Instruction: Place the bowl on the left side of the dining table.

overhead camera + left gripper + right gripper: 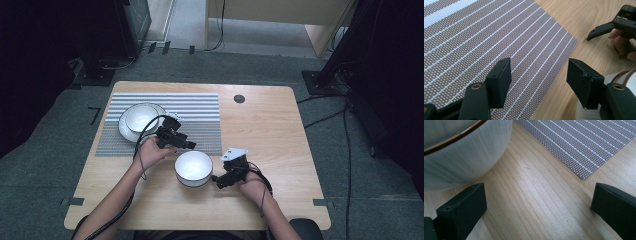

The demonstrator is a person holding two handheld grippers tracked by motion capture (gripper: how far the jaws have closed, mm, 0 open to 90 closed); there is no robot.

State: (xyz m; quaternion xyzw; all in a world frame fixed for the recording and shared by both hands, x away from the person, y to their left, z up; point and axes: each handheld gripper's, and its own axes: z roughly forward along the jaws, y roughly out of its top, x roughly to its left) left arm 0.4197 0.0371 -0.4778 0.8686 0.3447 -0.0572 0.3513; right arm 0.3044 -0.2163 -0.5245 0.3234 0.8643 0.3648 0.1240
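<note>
Our left tongs stand wide with nothing between them, hovering over the near corner of the striped placemat, while our right tongs are just as wide and empty, held low over bare wood. Between the two sits the white bowl with its dark rim, on the desk just off the mat's near edge; in the right gripper view its wall rises close beside one jaw without touching it. We judge the tongs flank the bowl this way so that either can close on its rim (the left one's jaw already sits right beside the rim in its own view). Farther out, on the far left of the mat, a second bowl rests nested in a plate, which suggests the mat is the place setting and the loose bowl is meant to join it.
</note>
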